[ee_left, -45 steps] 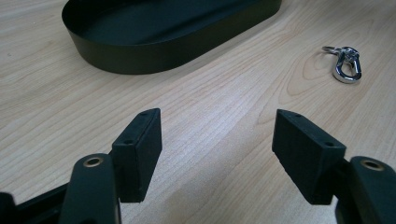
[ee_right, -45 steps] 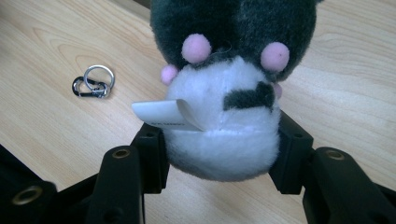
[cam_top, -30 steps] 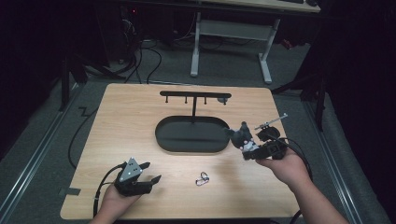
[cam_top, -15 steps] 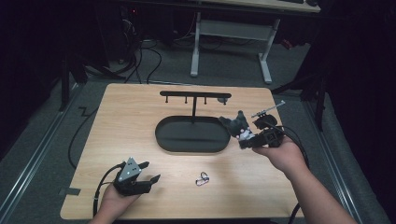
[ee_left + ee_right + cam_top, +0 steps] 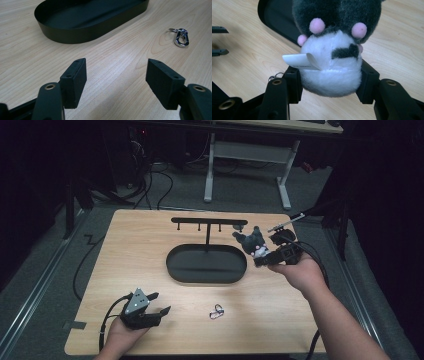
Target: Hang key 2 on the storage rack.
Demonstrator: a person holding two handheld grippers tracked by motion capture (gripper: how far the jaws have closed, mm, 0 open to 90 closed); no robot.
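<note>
At near edge of worktop (image 5: pixel 150 235), left gripper (image 5: pixel 150 312) rests low, fingers (image 5: pixel 75 77) wide, nothing betw. them. Just beyond, small metal clasp (image 5: pixel 216 311) lies loose on wood. Mid-worktop: black oval tray (image 5: pixel 206 270) w/ hook stand (image 5: pixel 209 222) rising behind. Right gripper (image 5: pixel 265 256) is raised beside tray's right end, fingers (image 5: pixel 293 82) clamped on plush toy (image 5: pixel 332 62) at white lower body – soft, light, squashes under grip, prob. safe to pinch firmly; paper tag sticks out at side – poor hold there.
</note>
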